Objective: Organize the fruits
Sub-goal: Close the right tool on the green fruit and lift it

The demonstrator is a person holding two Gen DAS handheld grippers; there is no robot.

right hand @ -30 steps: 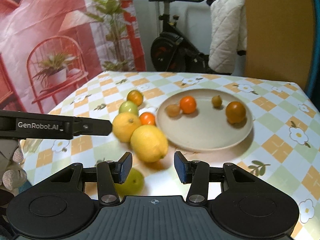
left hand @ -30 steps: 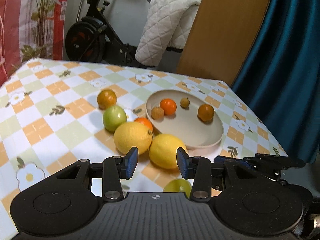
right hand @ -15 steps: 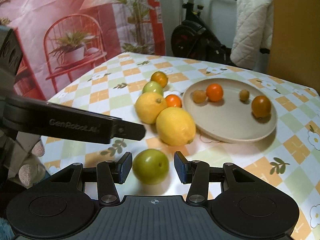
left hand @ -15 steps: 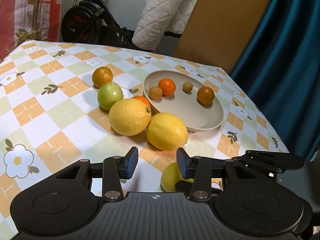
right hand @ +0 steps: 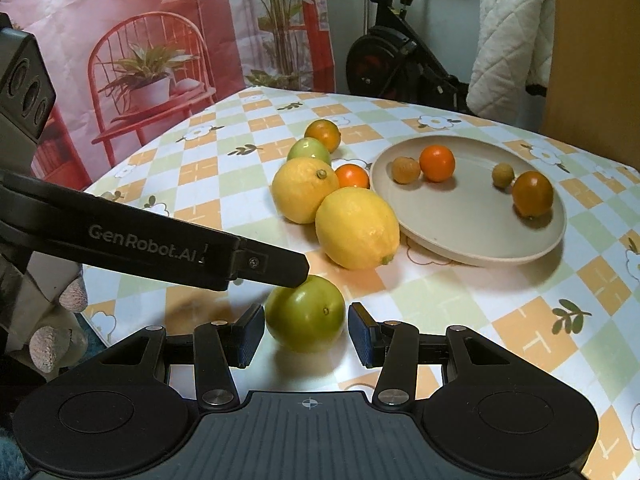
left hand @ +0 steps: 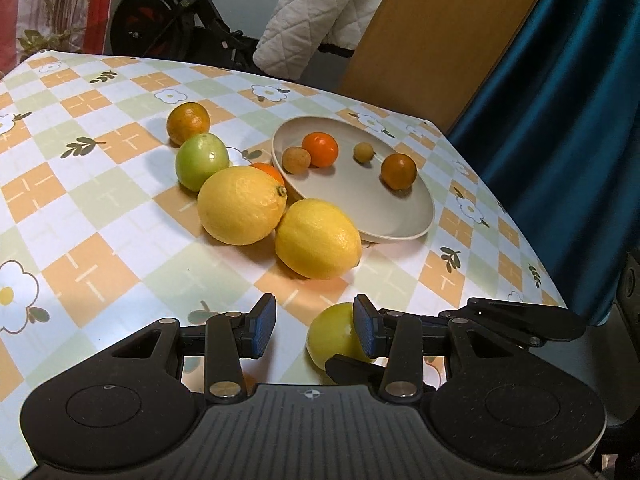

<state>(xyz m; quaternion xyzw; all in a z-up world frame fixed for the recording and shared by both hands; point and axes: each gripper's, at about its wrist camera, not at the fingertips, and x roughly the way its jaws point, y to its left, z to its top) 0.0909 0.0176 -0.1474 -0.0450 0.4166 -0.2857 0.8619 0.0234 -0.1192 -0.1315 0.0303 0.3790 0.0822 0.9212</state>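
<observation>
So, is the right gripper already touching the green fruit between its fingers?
Apart. The right wrist view shows table on both sides of the green fruit, between it and the right gripper pads.

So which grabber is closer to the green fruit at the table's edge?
Right. The right gripper has the green fruit between its open fingers; the left gripper sits just beside it.
</observation>
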